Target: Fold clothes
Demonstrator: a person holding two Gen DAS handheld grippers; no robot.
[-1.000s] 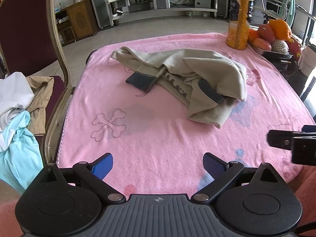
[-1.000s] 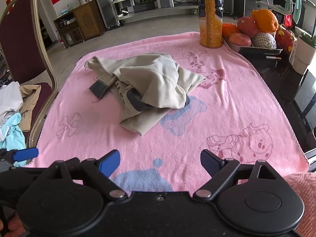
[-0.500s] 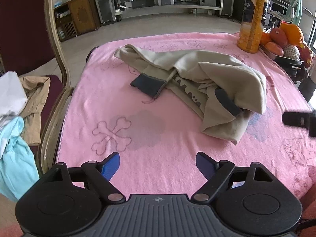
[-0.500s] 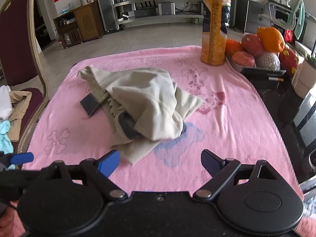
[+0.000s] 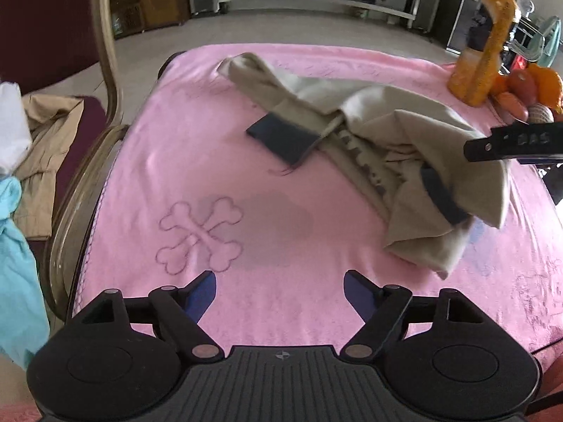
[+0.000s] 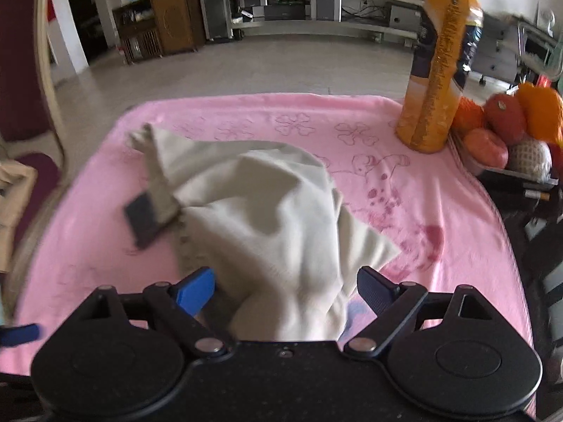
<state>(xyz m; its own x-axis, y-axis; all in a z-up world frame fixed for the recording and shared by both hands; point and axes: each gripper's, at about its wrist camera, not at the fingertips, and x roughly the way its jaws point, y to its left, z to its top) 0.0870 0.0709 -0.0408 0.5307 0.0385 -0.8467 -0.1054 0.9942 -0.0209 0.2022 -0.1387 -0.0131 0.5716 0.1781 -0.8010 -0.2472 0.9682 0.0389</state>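
A crumpled beige garment (image 5: 380, 147) with dark blue cuffs lies on the pink blanket (image 5: 246, 218) that covers the table. My left gripper (image 5: 279, 293) is open and empty, over the blanket short of the garment. My right gripper (image 6: 285, 290) is open, with the near end of the garment (image 6: 274, 218) lying between its fingers; the jaws do not press it. One right finger (image 5: 513, 142) shows in the left wrist view, above the garment's right side.
A tall orange juice bottle (image 6: 440, 63) and a tray of fruit (image 6: 510, 133) stand at the table's far right. A chair (image 5: 95, 112) holding more clothes (image 5: 21, 161) is at the left edge. Shelves and a cabinet line the far wall.
Both grippers have moved forward toward the garment. The right gripper now straddles its near end. Both stay open.
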